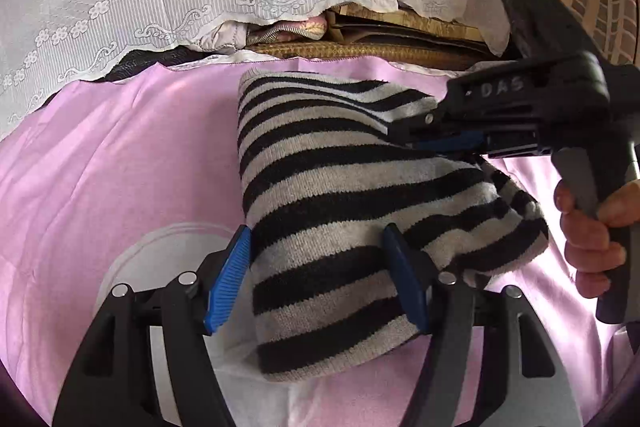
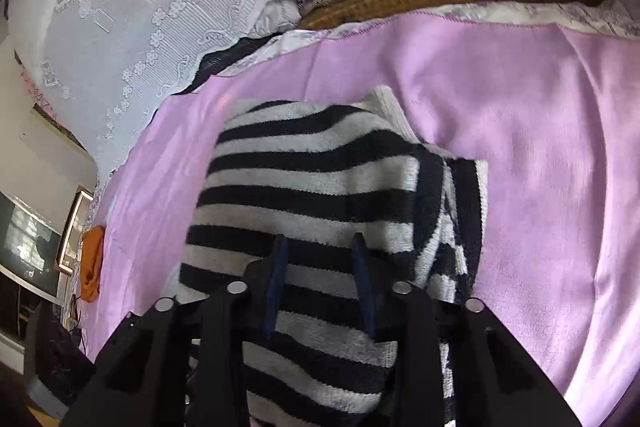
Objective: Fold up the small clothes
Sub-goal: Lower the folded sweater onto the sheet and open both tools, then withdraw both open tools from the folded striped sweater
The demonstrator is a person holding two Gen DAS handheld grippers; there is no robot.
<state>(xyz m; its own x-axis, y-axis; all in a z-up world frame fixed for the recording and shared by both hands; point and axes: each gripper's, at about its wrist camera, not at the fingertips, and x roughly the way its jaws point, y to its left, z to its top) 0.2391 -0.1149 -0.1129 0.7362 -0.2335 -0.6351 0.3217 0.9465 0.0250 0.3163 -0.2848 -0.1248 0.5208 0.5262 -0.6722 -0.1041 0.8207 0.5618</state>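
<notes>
We read only one piece of lettering: the pale capitals "DAS" on the black body of the right tongs, as the left wrist view shows them. A small green light glows on the same body further up, with no text beside it. We find no other words, numbers or brand marks that can be read in either view.

We see both views bright and evenly daylit, with glare washing out the pink sheet at the right of the left wrist view; soft shadows sit under the striped garment, the edges bend and darken into a vignette, and focus holds sharp
</notes>
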